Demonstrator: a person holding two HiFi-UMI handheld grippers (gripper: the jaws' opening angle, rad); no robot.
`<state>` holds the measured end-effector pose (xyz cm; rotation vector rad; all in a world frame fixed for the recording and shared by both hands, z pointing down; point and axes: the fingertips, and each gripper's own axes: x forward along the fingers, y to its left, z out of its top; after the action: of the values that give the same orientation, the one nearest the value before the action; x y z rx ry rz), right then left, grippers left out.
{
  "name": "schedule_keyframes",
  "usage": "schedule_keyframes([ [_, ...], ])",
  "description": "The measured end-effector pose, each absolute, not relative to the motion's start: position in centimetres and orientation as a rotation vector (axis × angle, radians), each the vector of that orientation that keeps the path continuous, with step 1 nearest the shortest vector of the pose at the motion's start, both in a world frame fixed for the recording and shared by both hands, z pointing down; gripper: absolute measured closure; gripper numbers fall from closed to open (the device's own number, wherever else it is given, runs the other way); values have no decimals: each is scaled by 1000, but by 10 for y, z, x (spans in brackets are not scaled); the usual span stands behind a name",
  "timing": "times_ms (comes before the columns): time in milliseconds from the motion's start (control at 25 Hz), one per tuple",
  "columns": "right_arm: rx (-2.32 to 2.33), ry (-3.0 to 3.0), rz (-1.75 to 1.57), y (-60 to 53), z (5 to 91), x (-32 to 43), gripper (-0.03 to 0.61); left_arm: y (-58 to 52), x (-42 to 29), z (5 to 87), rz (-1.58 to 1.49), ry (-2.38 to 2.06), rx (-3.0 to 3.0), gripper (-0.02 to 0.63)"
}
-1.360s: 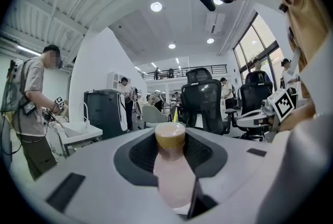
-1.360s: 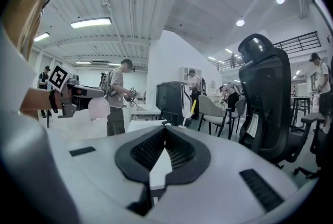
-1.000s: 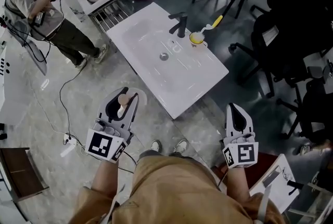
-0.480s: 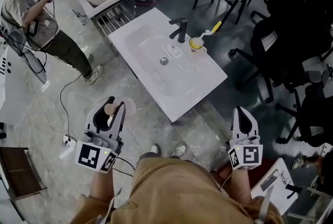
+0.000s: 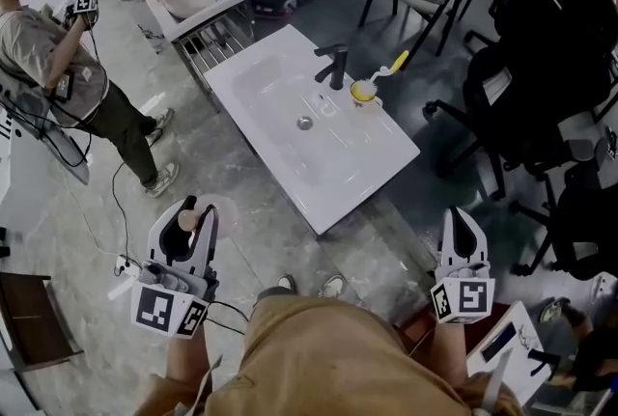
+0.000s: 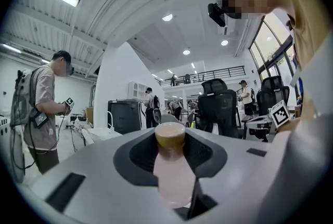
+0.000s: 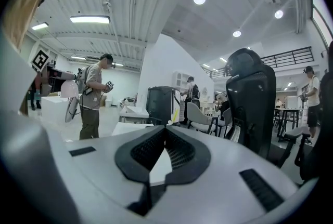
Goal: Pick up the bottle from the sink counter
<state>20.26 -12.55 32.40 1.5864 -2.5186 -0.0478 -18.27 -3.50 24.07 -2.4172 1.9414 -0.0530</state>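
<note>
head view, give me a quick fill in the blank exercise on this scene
The left claw is shut on a ____.
The right claw is shut and holds ____.
The faucet on the sink counter is ____ in colour.
Missing words: bottle; nothing; black.
</note>
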Motion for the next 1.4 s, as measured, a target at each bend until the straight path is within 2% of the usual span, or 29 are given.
schedule_keyframes([
  [1400,1654,-2508,-120,-105,293,198,575,-31,-181,234,-16,1878,-2443,486],
])
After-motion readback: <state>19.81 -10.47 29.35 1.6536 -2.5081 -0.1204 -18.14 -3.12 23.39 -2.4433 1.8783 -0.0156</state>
